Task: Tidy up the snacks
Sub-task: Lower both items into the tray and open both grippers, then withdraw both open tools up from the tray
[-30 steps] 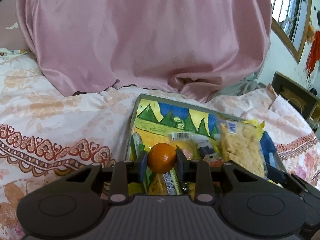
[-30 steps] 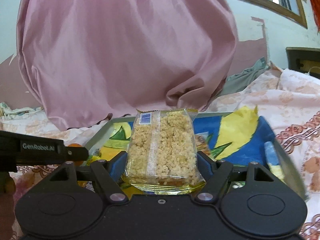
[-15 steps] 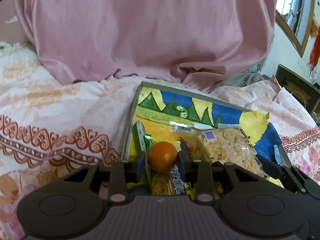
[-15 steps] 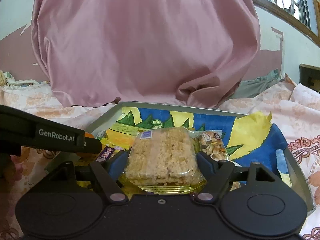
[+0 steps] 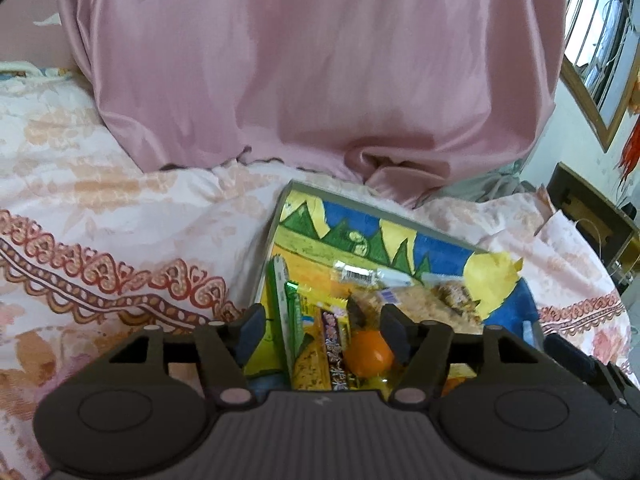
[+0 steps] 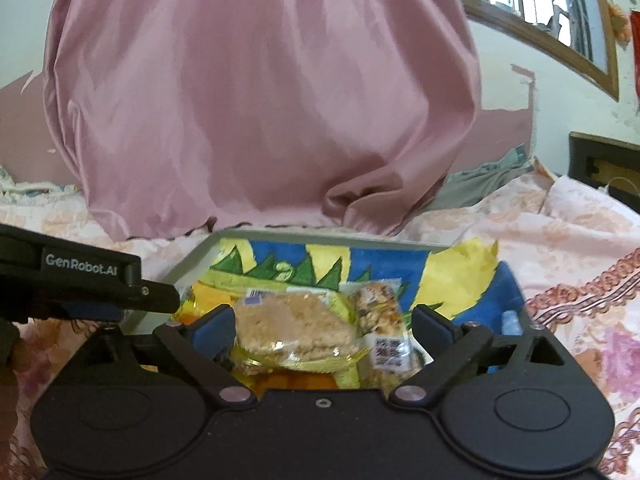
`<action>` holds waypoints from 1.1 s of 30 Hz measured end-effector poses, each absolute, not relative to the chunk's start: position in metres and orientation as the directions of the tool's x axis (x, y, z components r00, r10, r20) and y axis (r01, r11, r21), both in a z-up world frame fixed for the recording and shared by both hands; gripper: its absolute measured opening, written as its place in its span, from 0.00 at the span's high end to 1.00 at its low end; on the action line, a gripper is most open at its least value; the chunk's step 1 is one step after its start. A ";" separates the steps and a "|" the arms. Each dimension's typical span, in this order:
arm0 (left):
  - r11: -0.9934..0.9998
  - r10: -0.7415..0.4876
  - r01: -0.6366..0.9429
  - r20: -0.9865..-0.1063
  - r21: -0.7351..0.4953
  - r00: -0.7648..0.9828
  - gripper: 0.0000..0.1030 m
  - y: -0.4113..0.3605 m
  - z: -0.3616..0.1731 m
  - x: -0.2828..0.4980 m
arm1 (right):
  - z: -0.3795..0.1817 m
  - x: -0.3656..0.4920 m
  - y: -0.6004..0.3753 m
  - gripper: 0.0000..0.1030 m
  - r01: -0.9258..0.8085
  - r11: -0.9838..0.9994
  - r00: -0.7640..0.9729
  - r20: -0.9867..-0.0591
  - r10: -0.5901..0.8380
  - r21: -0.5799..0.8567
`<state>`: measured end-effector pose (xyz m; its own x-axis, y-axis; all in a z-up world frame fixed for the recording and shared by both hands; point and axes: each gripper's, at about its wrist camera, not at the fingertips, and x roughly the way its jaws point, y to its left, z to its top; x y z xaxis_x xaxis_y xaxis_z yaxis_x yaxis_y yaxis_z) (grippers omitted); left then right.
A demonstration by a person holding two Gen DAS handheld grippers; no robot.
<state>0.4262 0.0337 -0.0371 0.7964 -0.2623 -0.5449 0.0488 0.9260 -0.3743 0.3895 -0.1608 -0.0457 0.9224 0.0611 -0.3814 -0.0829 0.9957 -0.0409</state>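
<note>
Both claws spread wide over the tray [image 5: 280,216], nothing gripped in either. Left gripper [image 5: 322,334] released above the near left corner, with the orange [image 5: 366,354] lying free in the tray close against the inner face of the right-hand finger, beside the green bars [image 5: 290,312] and a purple-wrapped bar [image 5: 334,354]. Right gripper [image 6: 322,326] likewise released, the puffed rice cake [image 6: 294,326] resting on the pile near the tray's near edge, a nut bar [image 6: 382,326] just beside it. Likely handling: orange light, firm, prone to rolling, best pinched across its middle; rice cake light and crumbly under slippery film, best taken gently by its long sides; bars stiff, taken across the width.
</note>
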 end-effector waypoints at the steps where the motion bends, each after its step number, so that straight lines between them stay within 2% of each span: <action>1: 0.928 -0.256 0.048 -0.540 -0.369 0.802 0.28 0.033 -0.033 0.422 | -0.041 0.386 -0.162 0.06 -0.079 0.996 0.926 -0.374 0.058 -0.040; 6: 0.953 -0.196 0.042 -0.502 -0.301 0.842 0.18 0.032 -0.010 0.392 | -0.015 0.366 -0.174 0.01 -0.045 0.999 0.942 -0.333 0.039 -0.010; 11: 0.972 -0.146 0.039 -0.469 -0.232 0.871 0.07 0.031 0.010 0.357 | 0.013 0.339 -0.186 0.01 -0.040 0.999 0.951 -0.308 0.036 -0.007; 16: 0.971 -0.128 0.021 -0.441 -0.238 0.888 0.01 0.030 0.028 0.320 | 0.035 0.297 -0.200 0.01 -0.031 0.999 0.960 -0.280 0.021 -0.032; 24: 0.976 -0.118 0.024 -0.435 -0.215 0.893 0.01 0.018 0.035 0.254 | 0.053 0.238 -0.222 0.01 -0.001 1.000 0.958 -0.288 0.002 0.003; 33: 0.982 -0.145 0.077 -0.435 -0.171 0.889 0.01 -0.016 0.034 0.190 | 0.050 0.164 -0.242 0.01 0.025 1.000 0.945 -0.325 -0.026 -0.006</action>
